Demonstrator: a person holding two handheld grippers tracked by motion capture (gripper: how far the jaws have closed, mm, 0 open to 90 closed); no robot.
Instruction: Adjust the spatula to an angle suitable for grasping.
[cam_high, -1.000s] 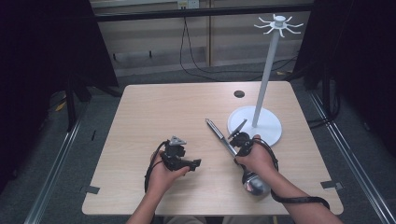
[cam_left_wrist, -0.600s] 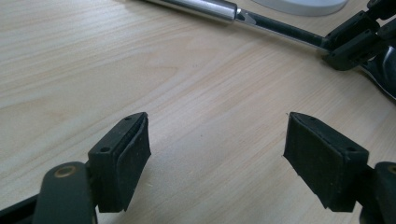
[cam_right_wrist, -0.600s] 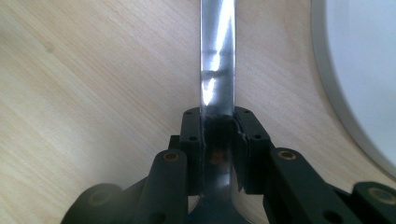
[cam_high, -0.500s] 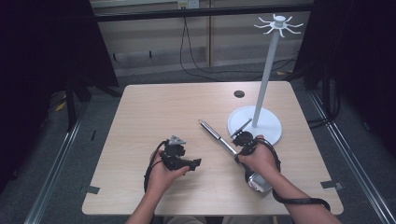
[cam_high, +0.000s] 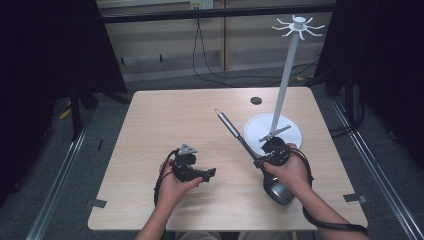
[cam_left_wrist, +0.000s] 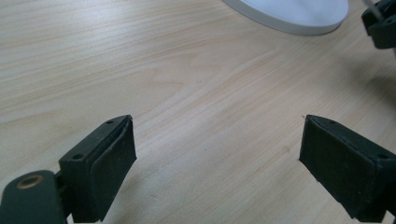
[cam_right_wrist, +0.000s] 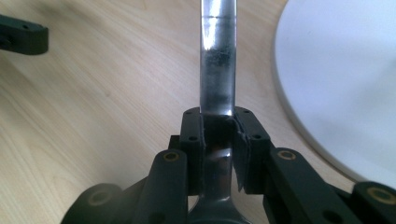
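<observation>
**Ladle clamped in the right hand-held gripper, beside the white stand**

No container sits on the tabletop (cam_high: 165, 120). The nearest thing to one is the ladle's bowl (cam_high: 278, 190), dark and rounded, near the table's front edge under the person's right hand (cam_high: 289, 170); I cannot tell from here whether anything is in it.

The ladle (cam_high: 235, 134) is metal with a long, straight, shiny handle that angles away from the person toward the middle of the table, just left of the stand's round white base (cam_high: 295, 131). The right hand-held gripper (cam_high: 266, 156) pinches the handle low down, near the bowl. The stand (cam_high: 289, 75) rises as a thin white pole topped with a ring of hooks.

The right gripper view adds the close detail: both black pads pressed flat against the brushed handle (cam_right_wrist: 217, 60), the white base (cam_right_wrist: 341, 84) just to one side.

The left hand-held gripper (cam_high: 209, 173) rests on the tabletop well left of the ladle; its own view shows the jaws spread wide over bare wood grain.
</observation>
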